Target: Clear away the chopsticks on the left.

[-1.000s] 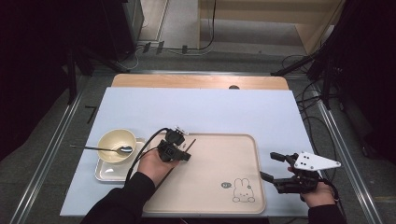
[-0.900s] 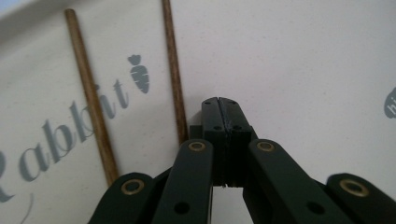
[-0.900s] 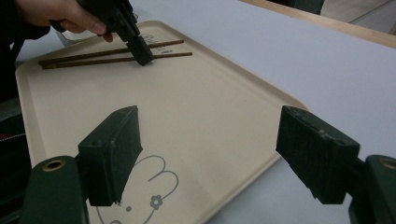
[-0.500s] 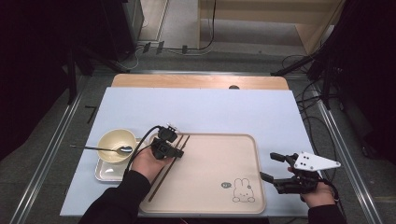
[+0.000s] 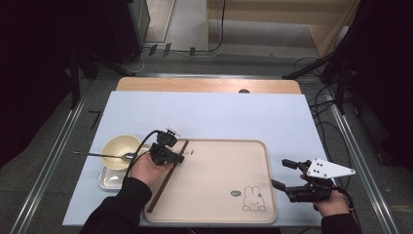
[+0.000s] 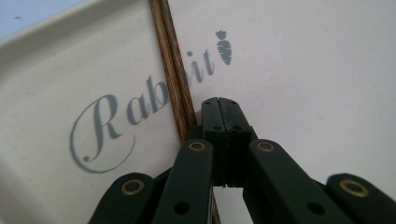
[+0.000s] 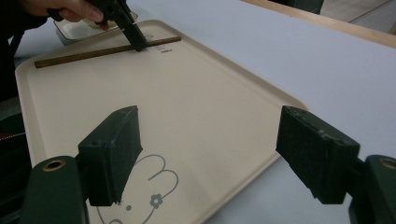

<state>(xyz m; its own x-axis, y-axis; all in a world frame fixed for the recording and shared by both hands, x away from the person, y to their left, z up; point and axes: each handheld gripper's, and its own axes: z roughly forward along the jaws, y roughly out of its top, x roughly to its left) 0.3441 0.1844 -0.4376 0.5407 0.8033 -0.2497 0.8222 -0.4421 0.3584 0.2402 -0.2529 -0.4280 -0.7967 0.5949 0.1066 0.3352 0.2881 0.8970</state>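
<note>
— Dark floor and black stands are around the desk (image 5: 214, 109), which has a pale blue cover. What lies on it?

— Biggest is the cream tray (image 5: 219, 168), at the near middle, with a rabbit drawing at its 5 o'clock corner. At 9 o'clock from the tray stands a yellow bowl (image 5: 117, 145) with a spoon (image 5: 104, 156) across it, on a small metal dish (image 5: 108, 179).

— And the chopsticks (image 5: 168, 176)?

— They lie together along the tray's left edge, from 1 o'clock toward 7 o'clock. The left claw (image 5: 176, 159) is fully closed with its tip touching them, just beside; it holds nothing between the jaws.

— The right claw (image 5: 285, 174)?

— It stands wide, empty, beside the tray's right edge, pointing to 9 o'clock.
</note>
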